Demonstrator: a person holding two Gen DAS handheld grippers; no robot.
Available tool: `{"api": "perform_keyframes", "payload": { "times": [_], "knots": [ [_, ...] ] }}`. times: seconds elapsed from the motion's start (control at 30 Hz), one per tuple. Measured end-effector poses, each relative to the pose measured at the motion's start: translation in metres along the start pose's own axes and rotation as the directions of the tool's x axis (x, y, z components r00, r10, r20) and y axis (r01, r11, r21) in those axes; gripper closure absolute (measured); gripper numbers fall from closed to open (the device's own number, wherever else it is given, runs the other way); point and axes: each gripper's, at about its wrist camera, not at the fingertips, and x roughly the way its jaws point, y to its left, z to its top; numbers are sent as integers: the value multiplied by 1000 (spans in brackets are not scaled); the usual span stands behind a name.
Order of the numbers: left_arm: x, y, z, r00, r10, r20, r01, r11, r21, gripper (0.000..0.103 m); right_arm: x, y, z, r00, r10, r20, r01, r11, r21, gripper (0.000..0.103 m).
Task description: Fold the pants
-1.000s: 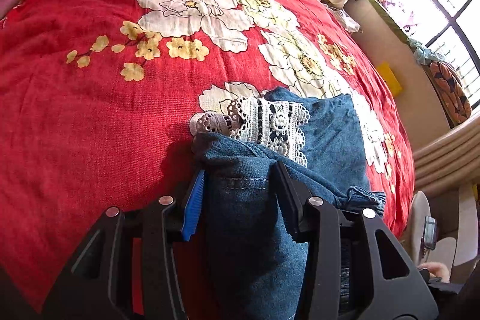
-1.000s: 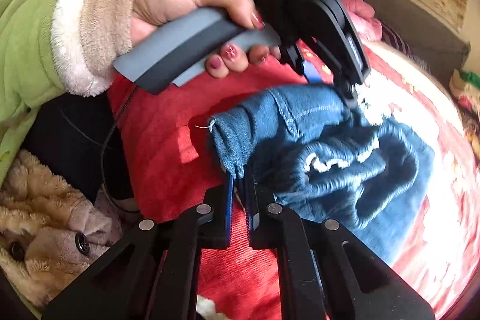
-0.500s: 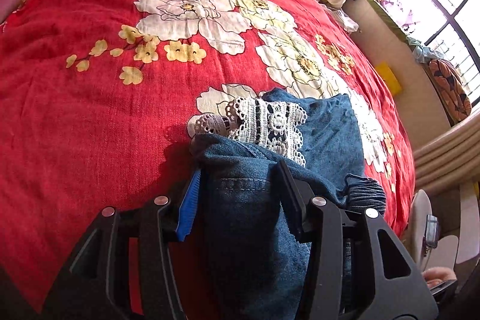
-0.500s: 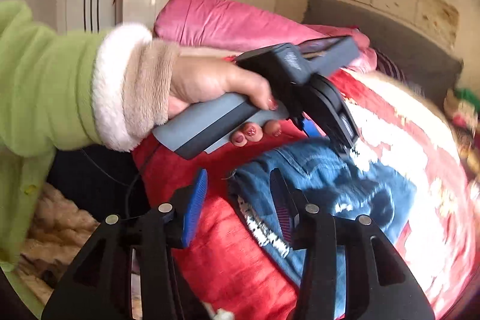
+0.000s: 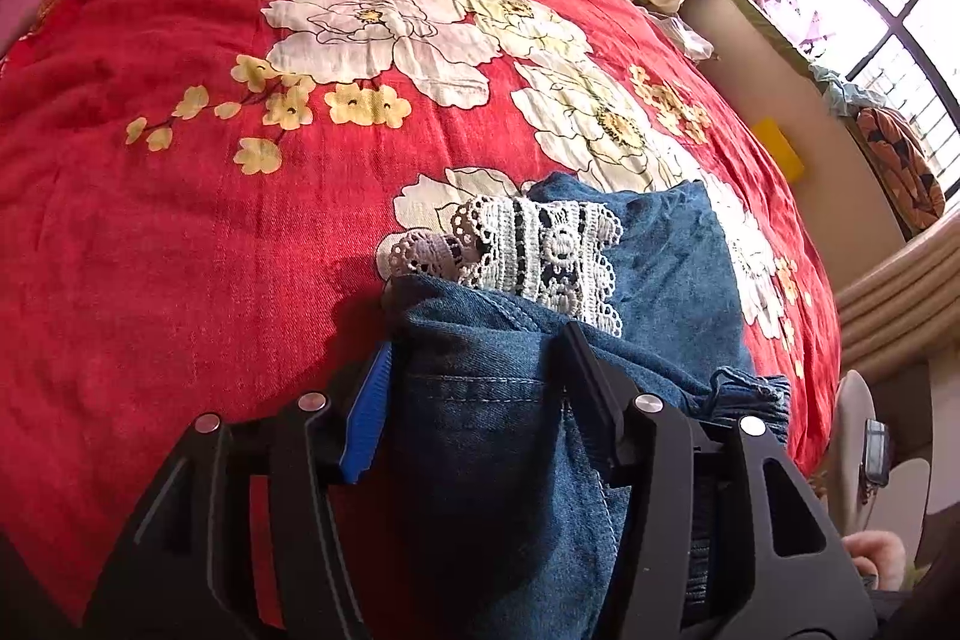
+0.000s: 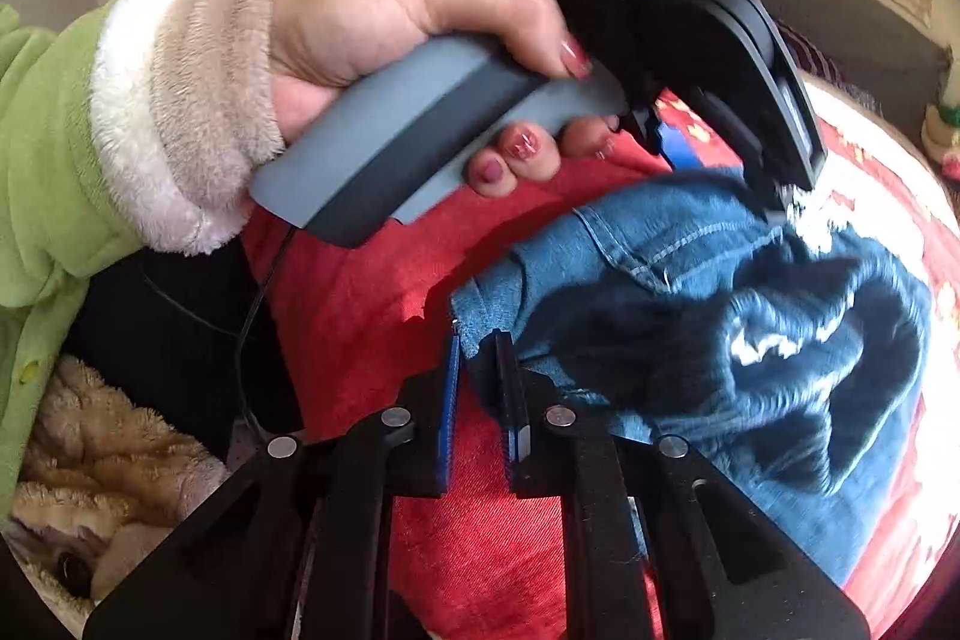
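While the closing right gripper nips the denim pants, the opening left gripper straddles their length.

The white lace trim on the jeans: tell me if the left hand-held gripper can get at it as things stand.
Probably yes. The lace trim lies uncovered just beyond the left hand-held gripper, whose jaws are opening with a fold of the jeans between them; that denim would have to clear first.

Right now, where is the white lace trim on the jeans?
In the left wrist view, the lace trim lies on the red bedspread, just beyond the left gripper, at the folded jeans' far edge.
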Motion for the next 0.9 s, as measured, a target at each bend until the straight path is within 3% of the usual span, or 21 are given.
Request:
{"api": "perform_keyframes", "payload": {
  "times": [0.2, 0.33, 0.43, 0.6, 0.8, 0.9],
  "knots": [
    [-3, -2, -2, 1000, 8, 13, -8, 1000, 4, 58, -45, -10, 13, 994, 4, 112, -17, 994, 112, 85],
    [-7, -5, -2, 1000, 9, 24, -9, 1000, 3, 58, -76, -20, 18, 978, -40, 205, 3, 984, 176, 72],
    [-11, -7, -4, 999, 10, 33, -11, 1000, 4, 58, -66, -28, 20, 983, -69, 172, 32, 978, 207, 71],
    [-16, -12, -6, 999, 20, 46, -21, 1000, 22, 58, -29, -43, 11, 993, -115, -29, 118, 941, 316, 71],
    [-21, -15, -8, 998, 24, 58, -26, 999, 28, 58, -36, -44, 8, 995, -104, -2, 98, 934, 343, 71],
    [-26, -16, -8, 997, 16, 70, -18, 1000, 23, 58, -51, -39, 3, 995, -91, 43, 71, 936, 345, 59]
  ]
}}
